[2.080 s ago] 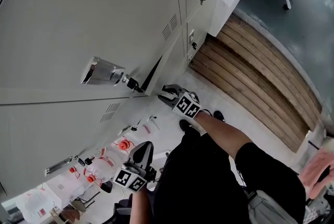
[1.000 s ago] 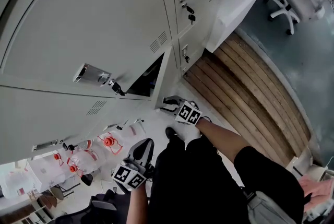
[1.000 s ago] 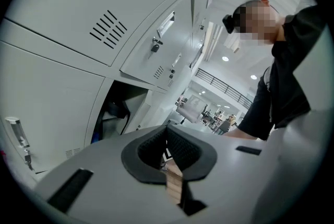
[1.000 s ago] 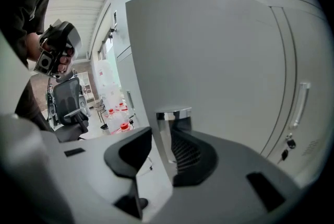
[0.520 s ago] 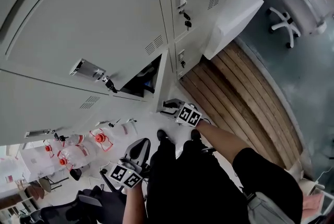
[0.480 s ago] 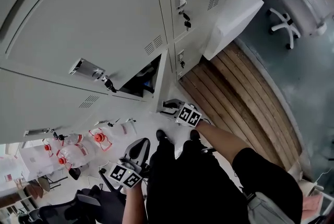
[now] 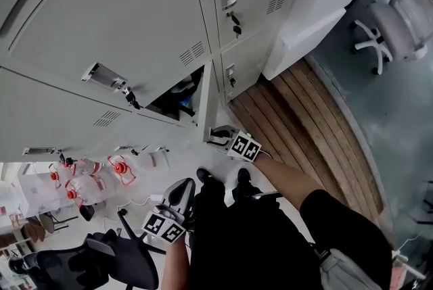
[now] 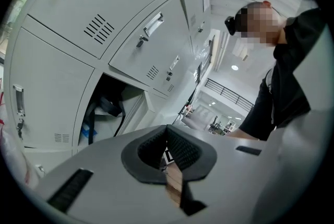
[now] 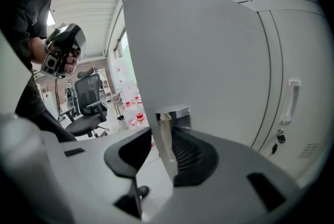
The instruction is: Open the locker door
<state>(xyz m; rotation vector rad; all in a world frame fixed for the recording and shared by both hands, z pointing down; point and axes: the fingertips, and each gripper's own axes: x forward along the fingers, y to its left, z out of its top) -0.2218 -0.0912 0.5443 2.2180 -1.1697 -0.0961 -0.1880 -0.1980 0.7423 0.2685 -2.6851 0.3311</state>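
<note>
Only one locker door stands ajar, between right gripper fingers.

The locker door stands out from the bank of lockers, its free edge between the jaws of my right gripper; my left gripper hangs nearer me, well apart from the door (and left of it); water bottles sit on the floor further left, an office chair before them; wooden planks run right of the lockers.
</note>
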